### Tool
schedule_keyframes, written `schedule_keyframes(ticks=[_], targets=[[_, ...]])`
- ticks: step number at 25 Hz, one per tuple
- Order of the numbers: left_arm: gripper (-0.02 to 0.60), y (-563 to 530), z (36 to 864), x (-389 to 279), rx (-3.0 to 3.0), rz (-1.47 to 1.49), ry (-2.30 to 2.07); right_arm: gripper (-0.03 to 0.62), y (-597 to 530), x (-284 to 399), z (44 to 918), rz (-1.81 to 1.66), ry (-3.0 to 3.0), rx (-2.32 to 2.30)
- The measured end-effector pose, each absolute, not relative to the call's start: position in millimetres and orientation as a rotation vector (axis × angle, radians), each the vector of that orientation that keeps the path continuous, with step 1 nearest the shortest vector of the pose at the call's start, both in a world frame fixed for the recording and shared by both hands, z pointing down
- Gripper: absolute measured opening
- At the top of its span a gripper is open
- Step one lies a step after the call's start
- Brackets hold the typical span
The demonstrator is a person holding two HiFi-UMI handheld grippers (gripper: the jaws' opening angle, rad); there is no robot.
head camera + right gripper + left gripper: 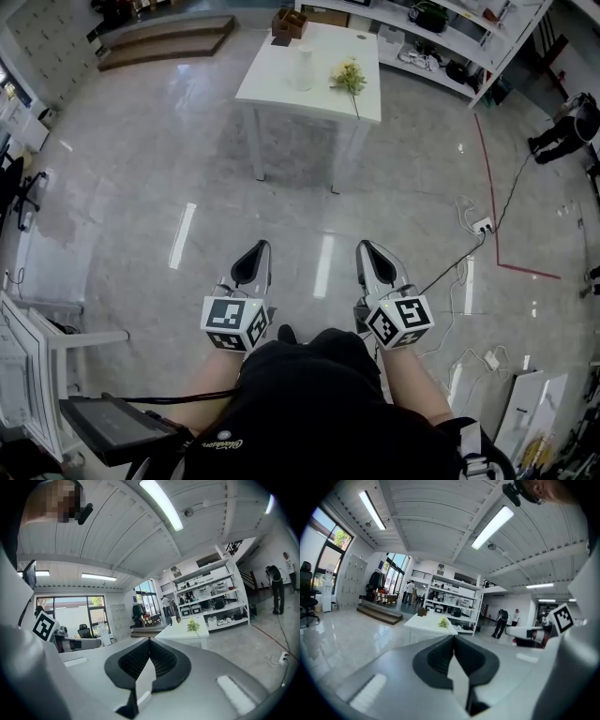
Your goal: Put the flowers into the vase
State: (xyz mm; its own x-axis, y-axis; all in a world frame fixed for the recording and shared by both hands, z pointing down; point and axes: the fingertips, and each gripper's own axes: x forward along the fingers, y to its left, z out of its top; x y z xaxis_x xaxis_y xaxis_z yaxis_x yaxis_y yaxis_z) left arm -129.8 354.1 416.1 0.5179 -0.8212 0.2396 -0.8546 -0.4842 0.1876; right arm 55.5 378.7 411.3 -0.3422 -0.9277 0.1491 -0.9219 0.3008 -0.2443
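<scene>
A bunch of yellow flowers (350,79) lies on a white table (281,89) far ahead, with a white vase (304,69) standing just left of it. Both show small in the gripper views: flowers (443,622) and flowers (193,626) on the table (180,633). My left gripper (258,251) and right gripper (367,249) are held side by side close to my body, well short of the table, pointing toward it. Both are shut with nothing between the jaws.
A brown box (288,23) sits at the table's far edge. Shelving (450,42) stands behind the table. Cables and a power strip (482,226) lie on the floor at right beside red floor tape (497,216). People stand in the background (502,622).
</scene>
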Motion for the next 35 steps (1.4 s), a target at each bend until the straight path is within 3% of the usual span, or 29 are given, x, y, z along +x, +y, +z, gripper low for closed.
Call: schedule_keyframes(ticks=[13, 27, 35], targets=[[0.008, 297, 438, -121, 2.444, 0.206, -1.409, 0.0, 317, 71, 428, -0.487, 2.513, -1.773], [0.008, 159, 406, -28, 2.446, 0.184, -1.551, 0.0, 159, 171, 413, -0.469, 2.562, -1.681], [0.008, 94, 415, -16, 2.406, 0.157, -1.576, 0.0, 93, 177, 424, -0.485, 2.61, -1.646]])
